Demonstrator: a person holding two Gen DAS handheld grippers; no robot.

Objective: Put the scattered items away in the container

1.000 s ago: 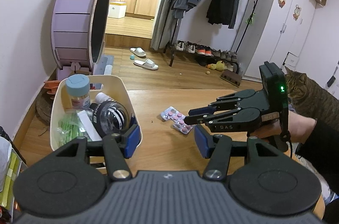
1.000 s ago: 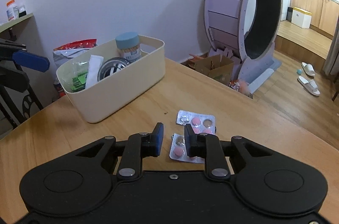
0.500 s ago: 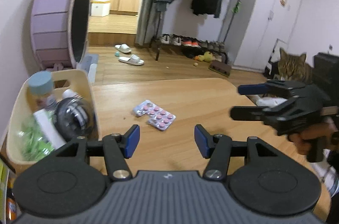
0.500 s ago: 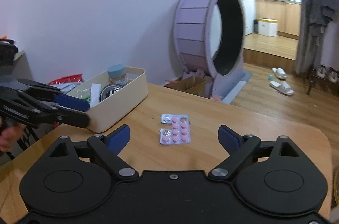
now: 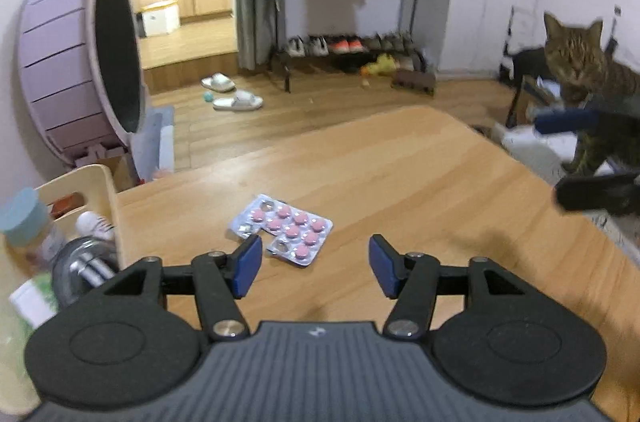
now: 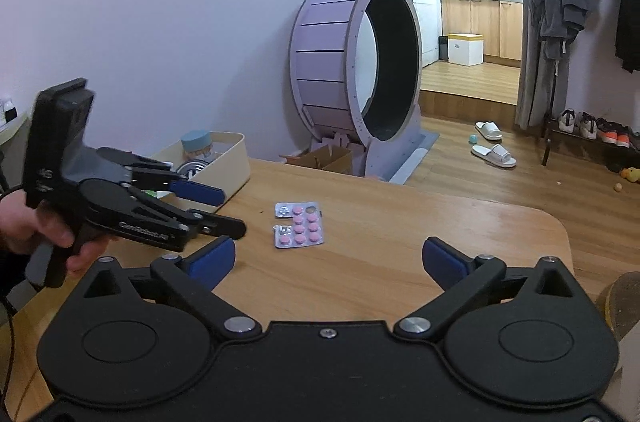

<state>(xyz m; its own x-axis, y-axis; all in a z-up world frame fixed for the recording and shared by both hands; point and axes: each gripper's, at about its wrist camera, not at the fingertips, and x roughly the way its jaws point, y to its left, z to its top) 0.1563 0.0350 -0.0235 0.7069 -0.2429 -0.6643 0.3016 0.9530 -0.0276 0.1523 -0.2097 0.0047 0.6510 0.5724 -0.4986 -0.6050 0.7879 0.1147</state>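
A blister pack of pink pills (image 5: 285,227) (image 6: 299,224) lies flat on the wooden table (image 5: 400,174). My left gripper (image 5: 314,268) is open just short of the pack, its left pad beside the pack's near corner; from the right wrist view it (image 6: 222,208) hovers left of the pack. My right gripper (image 6: 326,258) is open and empty, back from the pack; in the left wrist view it (image 5: 560,158) is blurred at the right edge. The cream container (image 5: 96,190) (image 6: 234,162) at the left holds a blue-lidded jar (image 5: 18,218), a dark round object and green packets.
A purple cat wheel (image 6: 356,78) stands on the floor beyond the table's far edge. A tabby cat (image 5: 580,62) sits off the table's right side. Clothes rack, shoes and slippers lie further back. A hand (image 6: 48,234) holds the left gripper.
My right gripper opened wide and drew back to the right, away from the pills. My left gripper swung right from the container to face the blister pack.
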